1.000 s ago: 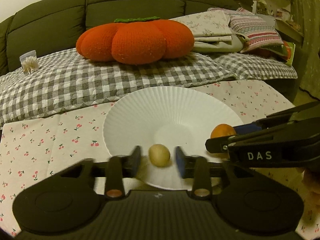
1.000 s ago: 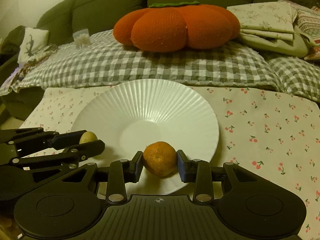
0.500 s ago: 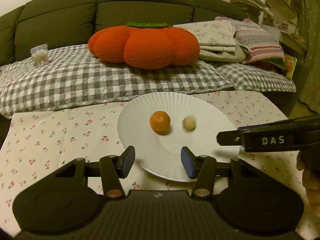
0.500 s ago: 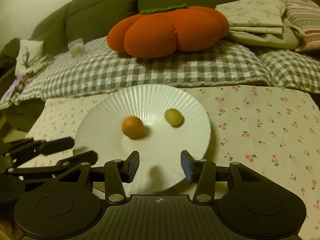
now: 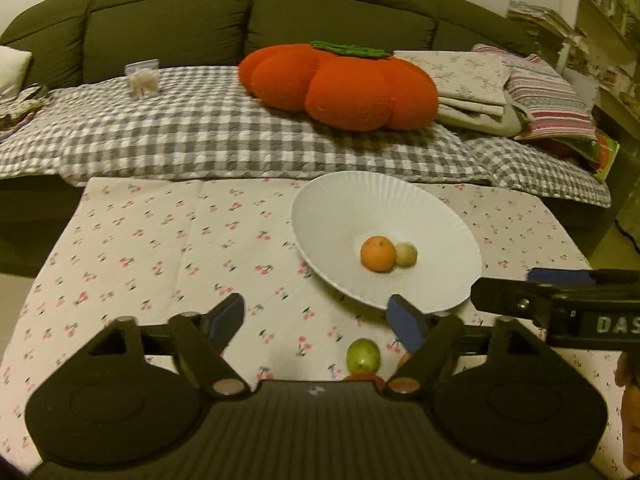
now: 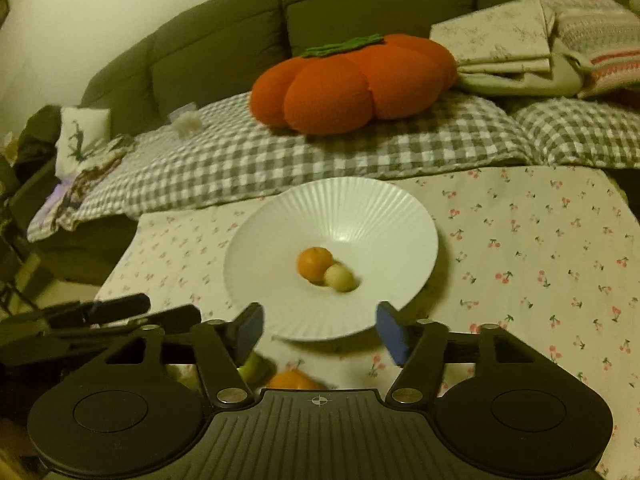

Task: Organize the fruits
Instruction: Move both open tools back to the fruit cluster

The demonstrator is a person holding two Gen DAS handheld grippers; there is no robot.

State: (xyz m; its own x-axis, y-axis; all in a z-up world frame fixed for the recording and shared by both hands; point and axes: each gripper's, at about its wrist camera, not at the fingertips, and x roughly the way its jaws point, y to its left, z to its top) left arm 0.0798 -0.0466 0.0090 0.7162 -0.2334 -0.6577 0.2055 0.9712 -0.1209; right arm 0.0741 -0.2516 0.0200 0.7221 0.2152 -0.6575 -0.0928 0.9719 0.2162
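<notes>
Left wrist view shows the left claw [image 5: 316, 316] spread wide with nothing between its blue pads [image 5: 404, 322], held above the cherry-print cloth [image 5: 160, 248] on the counter. Ahead and to the right sits a white ribbed plate [image 5: 360, 200] holding an orange [image 5: 378, 253] and a pale yellowish fruit [image 5: 406, 255], the two touching near the plate's centre. On the cloth just in front of the plate's near rim lies a green fruit [image 5: 363, 353], with a sliver of something red-orange below it at the claw body's edge; what that is cannot be told. The right claw [image 5: 532, 292] enters from the right edge. In the right wrist view the right claw [image 6: 320, 328] is also wide open and empty, near the plate [image 6: 340, 208], where the orange [image 6: 315, 263] and pale fruit [image 6: 339, 277] lie together. Close under it another orange [image 6: 294, 381] and a green fruit [image 6: 252, 366] are partly hidden. The left claw [image 6: 148, 310] shows at the left. Behind the counter a sofa [image 5: 180, 28] carries a checked blanket [image 5: 200, 136] and an orange pumpkin cushion [image 5: 340, 84].
</notes>
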